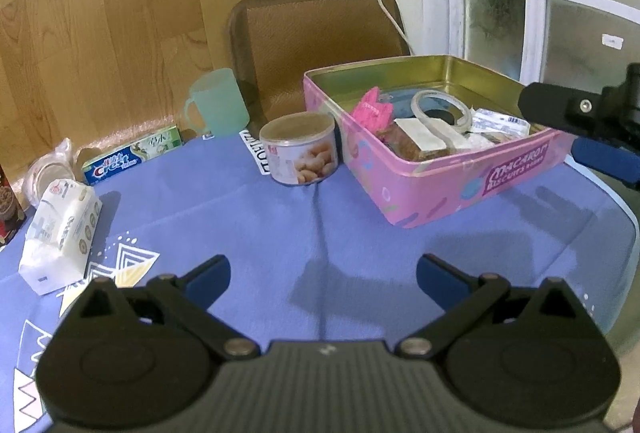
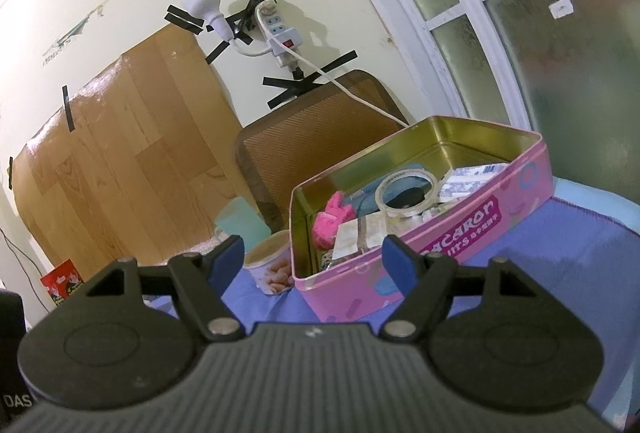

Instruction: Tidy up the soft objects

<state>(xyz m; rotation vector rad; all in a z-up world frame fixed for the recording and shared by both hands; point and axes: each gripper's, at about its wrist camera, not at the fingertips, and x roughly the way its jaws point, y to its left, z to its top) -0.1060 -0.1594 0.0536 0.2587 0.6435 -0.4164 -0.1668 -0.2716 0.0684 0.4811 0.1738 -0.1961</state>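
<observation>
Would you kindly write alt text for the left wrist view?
The open, empty left gripper hovers over a blue tablecloth, facing an open pink biscuit tin of small items. A can and tissue pack sit left.

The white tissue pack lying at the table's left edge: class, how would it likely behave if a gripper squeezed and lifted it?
The tissue pack looks soft and film-wrapped, with a creased, sagging end, so it would probably dent under the pads. It seems light for its bulk. The glossy wrap might slip; its flat sides make rolling unlikely.

tin (image 1: 440, 189) pink (gold inside) | tablecloth (image 1: 280, 225) blue | mug (image 1: 218, 105) mint
</observation>
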